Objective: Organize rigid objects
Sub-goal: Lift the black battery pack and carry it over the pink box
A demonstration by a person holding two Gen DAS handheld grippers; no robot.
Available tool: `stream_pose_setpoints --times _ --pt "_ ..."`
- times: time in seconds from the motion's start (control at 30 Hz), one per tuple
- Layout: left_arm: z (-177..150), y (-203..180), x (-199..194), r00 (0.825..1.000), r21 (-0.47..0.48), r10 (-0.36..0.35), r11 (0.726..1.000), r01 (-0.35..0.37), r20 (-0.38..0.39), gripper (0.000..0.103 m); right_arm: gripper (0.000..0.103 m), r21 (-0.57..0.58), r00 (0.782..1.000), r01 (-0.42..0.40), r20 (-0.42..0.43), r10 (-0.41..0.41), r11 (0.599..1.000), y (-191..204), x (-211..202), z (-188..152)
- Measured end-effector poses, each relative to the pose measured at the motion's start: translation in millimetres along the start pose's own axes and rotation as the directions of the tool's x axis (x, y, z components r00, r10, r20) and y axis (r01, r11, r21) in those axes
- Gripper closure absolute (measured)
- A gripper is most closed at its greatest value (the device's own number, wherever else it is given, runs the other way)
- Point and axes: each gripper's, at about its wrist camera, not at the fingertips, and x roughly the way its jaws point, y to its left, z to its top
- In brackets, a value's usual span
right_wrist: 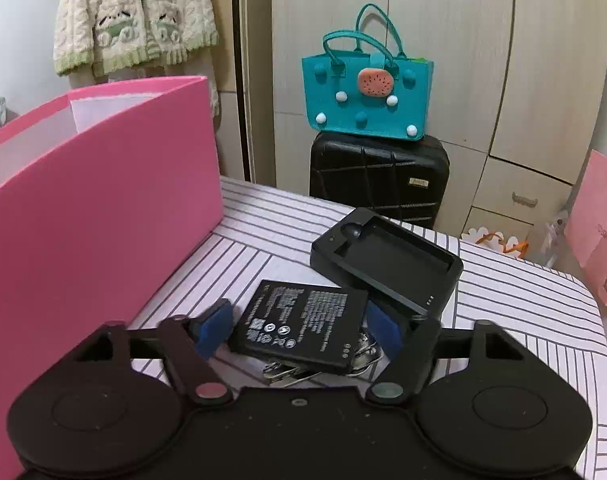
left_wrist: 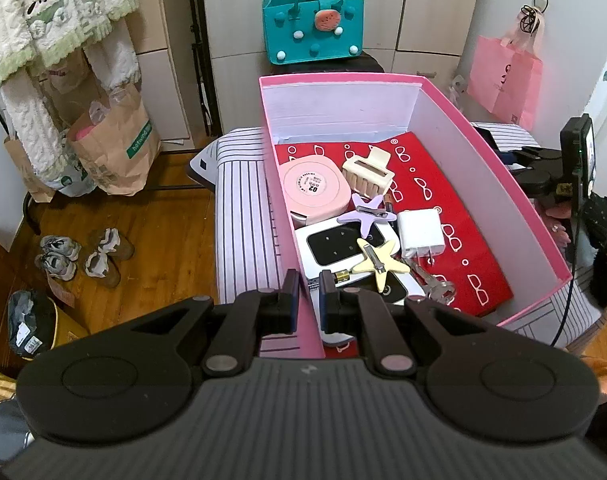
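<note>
— Where's the battery [right_wrist: 299,322]?
— Between my right tongs [right_wrist: 301,330], spread wide, pads clear of it; charger cradle [right_wrist: 387,262] just beyond.
— Left?
— My left tongs [left_wrist: 308,294] are closed, empty, over the pink box [left_wrist: 503,152] edge.

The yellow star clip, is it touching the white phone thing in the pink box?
Touching. The left wrist view shows the yellow star clip lying right on the white device, overlapping its dark screen.
</note>
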Motion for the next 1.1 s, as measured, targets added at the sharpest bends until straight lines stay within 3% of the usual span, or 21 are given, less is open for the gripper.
stream_pose_setpoints --times 0.3,0.73,1.1 --pt "0 2 0 1.000 0.001 -0.003 1.000 0.003 0.002 0.095 0.033 -0.044 1.000 -0.008 -0.017 0.007 0.999 6 -10 4" --pt "0 1 0 1.000 0.004 -0.002 1.000 0.002 0.002 0.095 0.034 -0.029 0.999 -0.038 0.027 0.039 0.999 14 -37 2" --pt "0 2 -1 1.000 0.001 -0.003 1.000 0.003 0.004 0.095 0.034 0.083 0.985 -0.171 0.025 0.170 0.982 10 -59 -1"
